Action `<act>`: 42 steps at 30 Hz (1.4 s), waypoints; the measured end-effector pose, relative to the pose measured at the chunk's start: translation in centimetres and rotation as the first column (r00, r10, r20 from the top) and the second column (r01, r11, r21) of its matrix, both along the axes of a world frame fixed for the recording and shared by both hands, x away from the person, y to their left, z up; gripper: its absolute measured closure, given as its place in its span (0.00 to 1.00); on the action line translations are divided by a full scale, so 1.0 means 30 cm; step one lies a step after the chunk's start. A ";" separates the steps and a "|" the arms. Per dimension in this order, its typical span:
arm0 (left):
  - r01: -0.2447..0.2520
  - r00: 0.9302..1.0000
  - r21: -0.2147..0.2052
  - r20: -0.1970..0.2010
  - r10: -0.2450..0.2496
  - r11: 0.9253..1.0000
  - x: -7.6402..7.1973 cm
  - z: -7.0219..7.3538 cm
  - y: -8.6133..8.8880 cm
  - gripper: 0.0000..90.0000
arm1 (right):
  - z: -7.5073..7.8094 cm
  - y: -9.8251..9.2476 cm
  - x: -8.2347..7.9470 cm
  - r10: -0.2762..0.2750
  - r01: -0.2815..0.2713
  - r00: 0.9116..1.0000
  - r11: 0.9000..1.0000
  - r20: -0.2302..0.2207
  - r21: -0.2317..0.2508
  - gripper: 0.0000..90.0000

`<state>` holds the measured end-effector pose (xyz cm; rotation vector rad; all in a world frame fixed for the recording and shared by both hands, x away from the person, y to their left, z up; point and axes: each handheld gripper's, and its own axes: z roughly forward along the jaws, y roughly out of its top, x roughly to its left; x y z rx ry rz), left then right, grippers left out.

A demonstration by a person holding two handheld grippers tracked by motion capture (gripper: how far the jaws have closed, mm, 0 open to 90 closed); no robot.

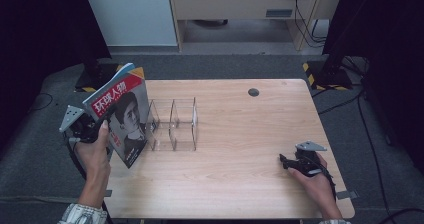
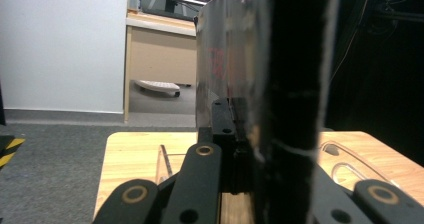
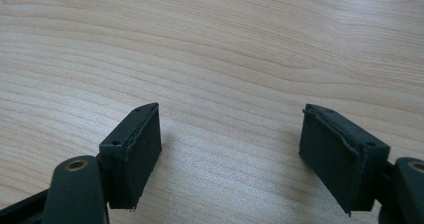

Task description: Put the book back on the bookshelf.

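Left tongs clamp glossy magazine, red masthead "环球人物", portrait cover | right tongs spread, empty, resting on wooden bench

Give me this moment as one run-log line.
left claw: shut on magazine, held upright beside clear divider rack | right claw: open, nothing between, low over table
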<state>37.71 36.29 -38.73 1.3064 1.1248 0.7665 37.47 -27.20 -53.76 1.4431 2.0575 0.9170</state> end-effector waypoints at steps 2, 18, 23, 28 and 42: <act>0.004 1.000 0.000 0.008 -0.004 1.000 -0.001 0.003 -0.005 0.96 | 0.000 0.000 0.000 0.001 -0.001 1.000 1.000 0.000 0.000 0.28; 0.006 1.000 -0.013 0.023 -0.006 1.000 0.000 -0.018 -0.009 0.95 | 0.000 0.000 0.000 0.004 -0.004 1.000 1.000 -0.002 0.000 0.28; 0.005 1.000 -0.013 0.025 -0.005 1.000 0.001 -0.018 -0.008 0.95 | 0.000 0.000 0.000 0.004 -0.004 1.000 1.000 -0.001 0.000 0.28; 0.004 1.000 -0.016 0.028 -0.004 1.000 0.002 -0.020 -0.004 0.95 | 0.000 0.000 0.000 0.003 -0.003 1.000 1.000 0.000 0.000 0.28; 0.010 0.999 -0.030 0.041 -0.009 0.999 -0.010 -0.044 -0.001 0.95 | 0.001 0.000 -0.001 0.005 -0.005 1.000 1.000 -0.002 -0.001 0.28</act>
